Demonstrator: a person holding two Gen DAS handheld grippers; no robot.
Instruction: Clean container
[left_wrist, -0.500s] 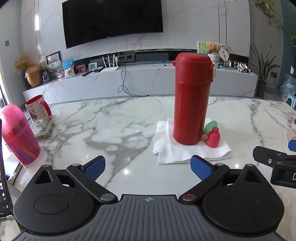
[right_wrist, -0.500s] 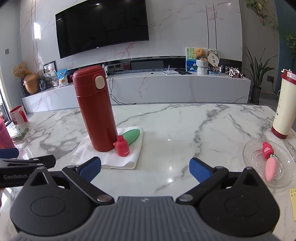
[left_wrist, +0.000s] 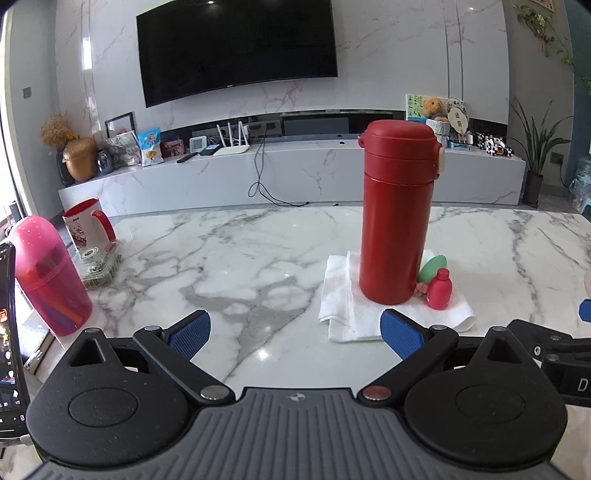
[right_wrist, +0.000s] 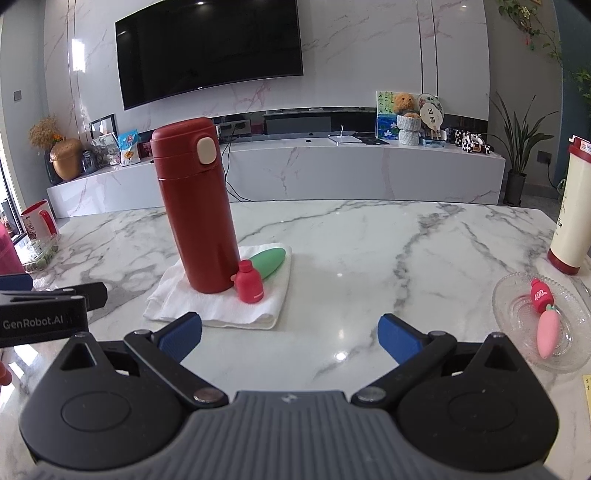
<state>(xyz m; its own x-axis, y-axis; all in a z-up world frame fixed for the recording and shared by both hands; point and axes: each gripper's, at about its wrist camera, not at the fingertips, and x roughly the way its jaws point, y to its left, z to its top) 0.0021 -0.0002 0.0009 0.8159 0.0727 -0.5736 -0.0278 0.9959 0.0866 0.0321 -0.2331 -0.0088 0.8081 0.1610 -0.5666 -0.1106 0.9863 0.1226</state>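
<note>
A tall red flask with its lid on stands upright on a folded white cloth on the marble table; it also shows in the right wrist view, as does the cloth. A small red toy bottle and a green oval piece lie beside the flask. My left gripper is open and empty, in front of the cloth's left edge. My right gripper is open and empty, to the right of the cloth.
A pink lidded cup, a red-handled mug and a small tray stand at the table's left. A glass dish with pink toys and a cream tumbler stand at the right. A phone is at the far left.
Both grippers have risen slightly and drawn a little closer to the cloth. The flask and cloth have not moved.
</note>
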